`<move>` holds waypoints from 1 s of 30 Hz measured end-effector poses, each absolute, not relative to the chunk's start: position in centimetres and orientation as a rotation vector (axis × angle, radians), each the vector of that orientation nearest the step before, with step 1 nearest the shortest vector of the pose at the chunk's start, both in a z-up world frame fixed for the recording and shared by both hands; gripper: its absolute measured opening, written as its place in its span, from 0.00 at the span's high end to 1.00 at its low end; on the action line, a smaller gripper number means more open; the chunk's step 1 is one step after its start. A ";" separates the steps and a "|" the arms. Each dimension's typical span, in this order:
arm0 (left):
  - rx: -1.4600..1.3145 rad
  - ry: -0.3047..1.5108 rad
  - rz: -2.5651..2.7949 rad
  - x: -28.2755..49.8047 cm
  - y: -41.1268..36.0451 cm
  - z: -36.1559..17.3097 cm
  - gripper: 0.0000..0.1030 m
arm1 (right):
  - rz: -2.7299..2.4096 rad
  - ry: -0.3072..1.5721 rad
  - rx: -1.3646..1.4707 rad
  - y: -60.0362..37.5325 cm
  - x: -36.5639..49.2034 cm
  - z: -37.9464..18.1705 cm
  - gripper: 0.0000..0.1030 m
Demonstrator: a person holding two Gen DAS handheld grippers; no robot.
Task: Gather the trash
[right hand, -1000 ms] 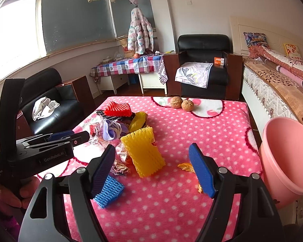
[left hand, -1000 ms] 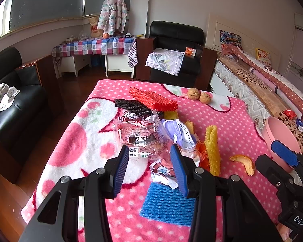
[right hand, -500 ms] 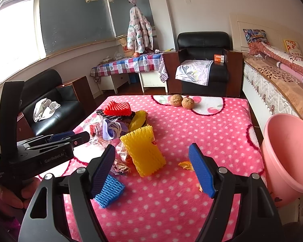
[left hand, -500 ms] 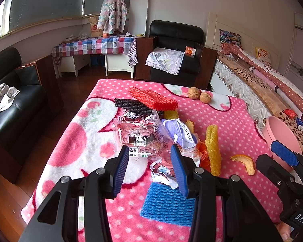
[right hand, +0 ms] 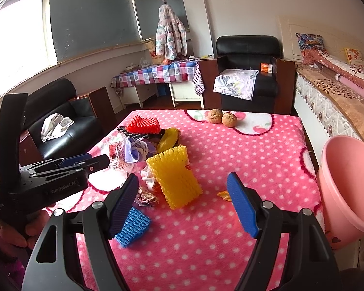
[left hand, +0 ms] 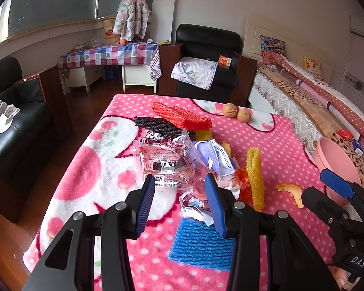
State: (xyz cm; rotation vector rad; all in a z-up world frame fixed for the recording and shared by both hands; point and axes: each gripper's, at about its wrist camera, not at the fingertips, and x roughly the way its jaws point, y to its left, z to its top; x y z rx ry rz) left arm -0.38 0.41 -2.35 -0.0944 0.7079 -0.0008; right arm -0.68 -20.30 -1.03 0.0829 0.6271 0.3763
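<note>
Both tongs hung spread and empty over the tabletop [right hand: 267, 145] — the left tongs [left hand: 179, 202] framing the clear wrapper [left hand: 167, 162], likely the first pick. The trash pile lay left of centre; the pink bin [right hand: 347, 184] (at the right edge) waited for drops, right tongs [right hand: 182, 206] nearby.

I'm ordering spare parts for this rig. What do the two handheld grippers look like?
Both the left gripper and the right gripper have matte black angular plastic frames with silver bolts and two fingers faced with ribbed blue pads. White lettering marks their bodies. No cables show.
</note>
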 end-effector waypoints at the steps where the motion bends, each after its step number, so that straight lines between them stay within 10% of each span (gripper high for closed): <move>1: -0.098 0.707 -0.004 -0.4 0.6 -2.4 0.59 | 0.378 0.630 0.082 -20.2 -0.6 -1.1 0.27; 30: -0.178 0.712 -0.099 0.1 2.6 -2.7 0.59 | 0.437 0.776 0.019 -15.9 3.9 -3.7 0.57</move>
